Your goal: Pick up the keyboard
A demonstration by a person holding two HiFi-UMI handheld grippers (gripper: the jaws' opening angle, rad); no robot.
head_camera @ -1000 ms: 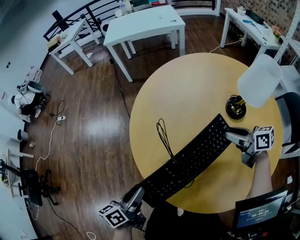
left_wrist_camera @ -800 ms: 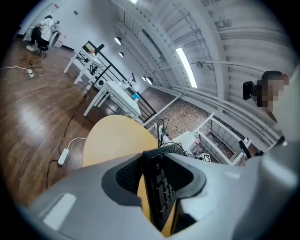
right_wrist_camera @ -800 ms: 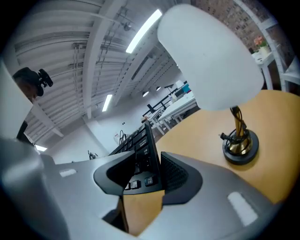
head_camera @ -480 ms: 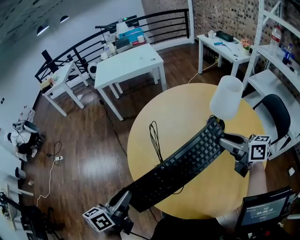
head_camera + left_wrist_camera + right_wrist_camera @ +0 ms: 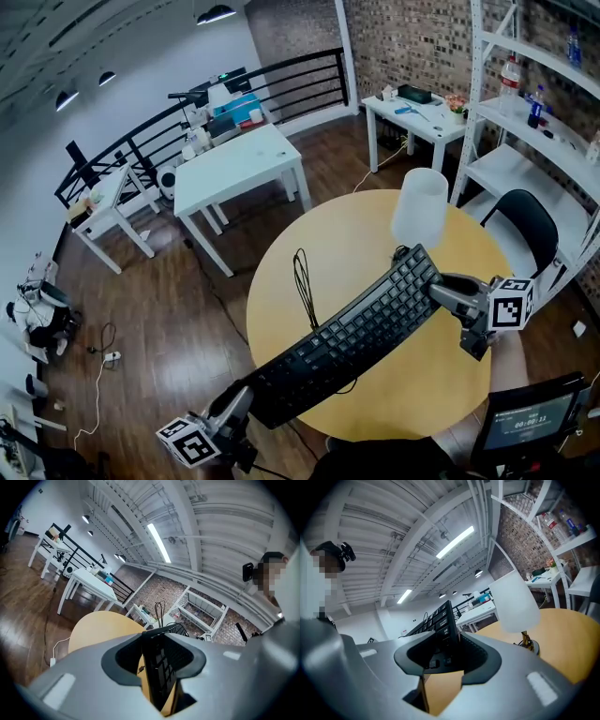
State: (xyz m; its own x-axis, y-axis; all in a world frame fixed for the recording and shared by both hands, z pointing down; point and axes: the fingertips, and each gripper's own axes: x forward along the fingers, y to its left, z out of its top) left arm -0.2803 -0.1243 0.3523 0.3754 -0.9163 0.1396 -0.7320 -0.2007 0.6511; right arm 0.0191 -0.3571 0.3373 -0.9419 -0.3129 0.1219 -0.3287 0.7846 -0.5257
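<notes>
Black long flat keyboard (image 5: pixel 349 339) pinched at both ends: lower-left end in left gripper (image 5: pixel 236 405), right end in right gripper (image 5: pixel 442 291), both half-closed on it, apparently clear above round yellow wooden table (image 5: pixel 356 234). Lift underway; next, steady level hold.

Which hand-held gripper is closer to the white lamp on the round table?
Right. The right hand-held gripper grips the keyboard at the end beside the lamp; the left hand-held gripper holds the opposite end, past the table edge.
</notes>
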